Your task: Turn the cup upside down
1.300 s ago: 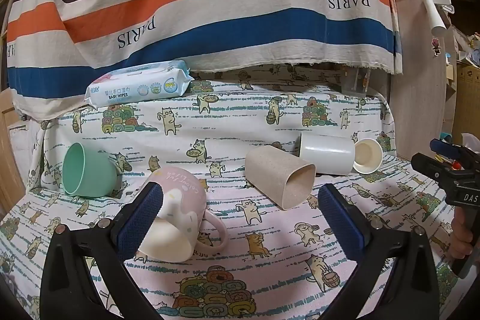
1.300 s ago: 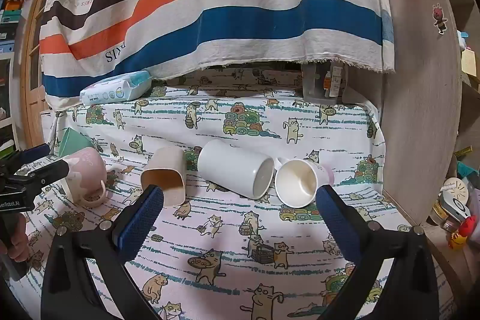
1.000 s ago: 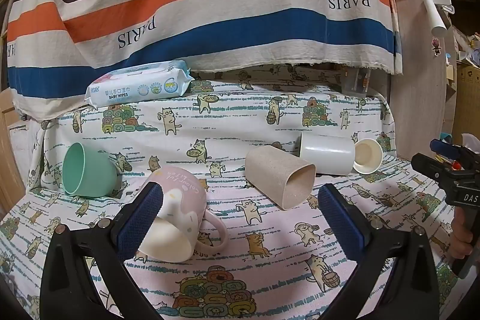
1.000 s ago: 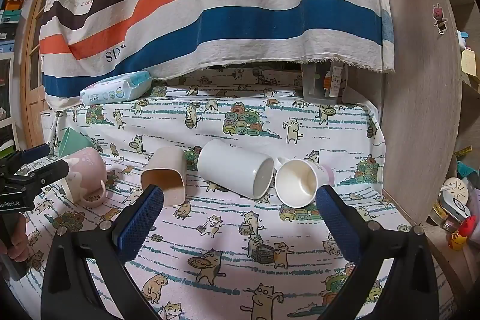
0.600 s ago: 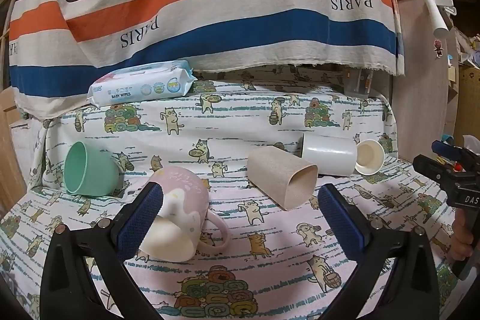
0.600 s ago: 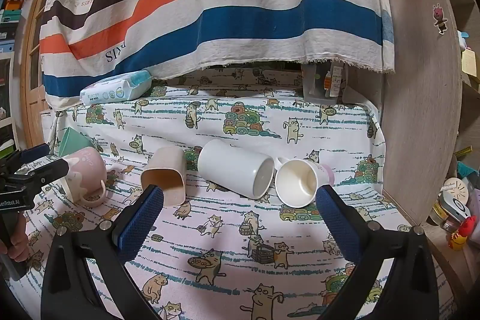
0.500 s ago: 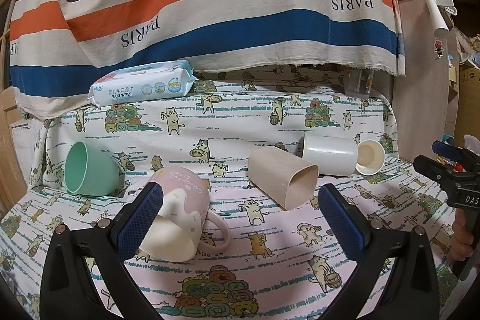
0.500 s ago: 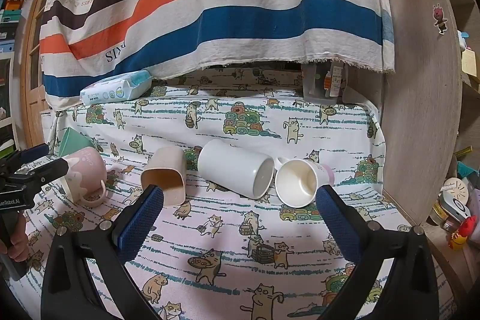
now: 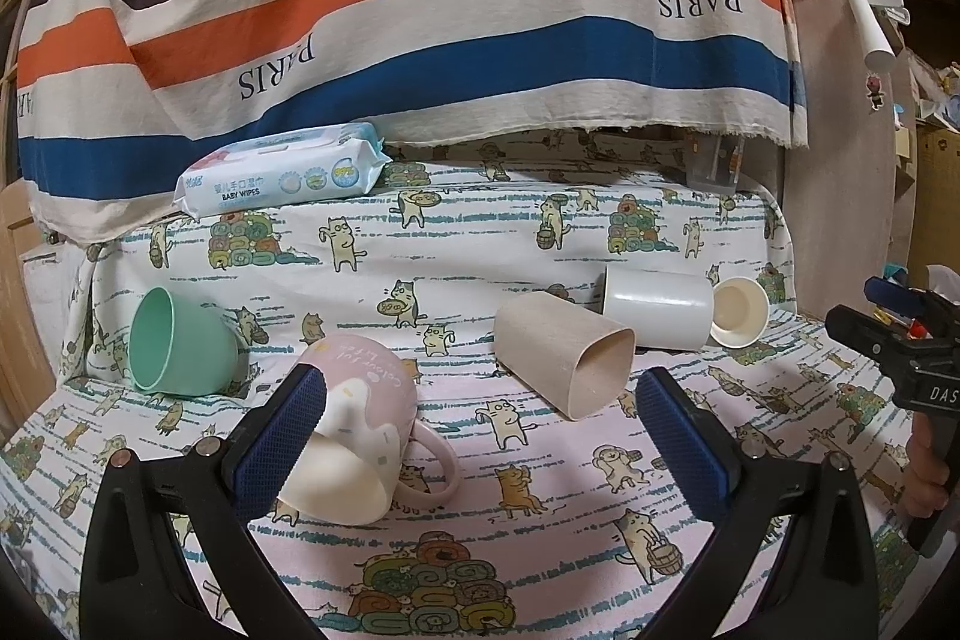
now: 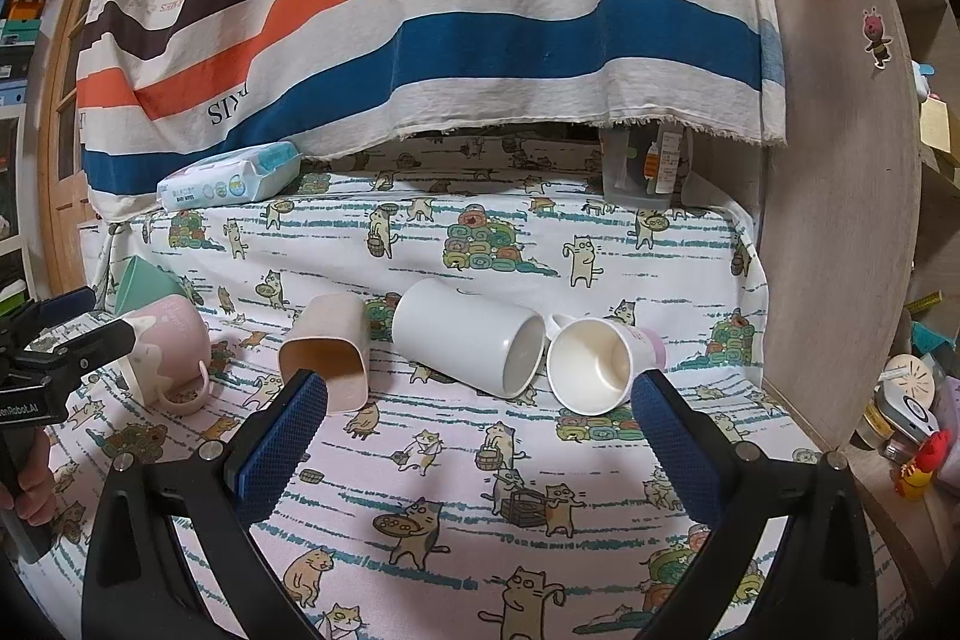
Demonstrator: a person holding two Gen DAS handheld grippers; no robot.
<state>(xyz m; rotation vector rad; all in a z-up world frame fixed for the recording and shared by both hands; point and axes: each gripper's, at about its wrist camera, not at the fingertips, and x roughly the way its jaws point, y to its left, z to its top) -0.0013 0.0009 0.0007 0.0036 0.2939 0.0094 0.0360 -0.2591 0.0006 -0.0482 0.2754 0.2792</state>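
Several cups lie on their sides on the cat-print cloth. In the left wrist view a pink mug (image 9: 360,424) lies just ahead of my left finger, a beige square cup (image 9: 564,361) is centre, a green cup (image 9: 174,343) far left, a white mug (image 9: 657,307) and a small white-and-pink mug (image 9: 739,319) at right. My left gripper (image 9: 480,436) is open and empty. In the right wrist view the white mug (image 10: 468,337), small mug (image 10: 591,367) and beige cup (image 10: 330,352) lie ahead of my open, empty right gripper (image 10: 480,436).
A pack of baby wipes (image 9: 282,178) lies on the raised back ledge under a striped hanging cloth (image 9: 420,10). A clear plastic box (image 10: 642,172) stands at the back right. A wooden panel (image 10: 840,220) bounds the right side, with clutter (image 10: 912,412) beyond.
The left wrist view has shifted slightly, the scene sliding a little right and down. Both grippers stay open; no cup has moved.
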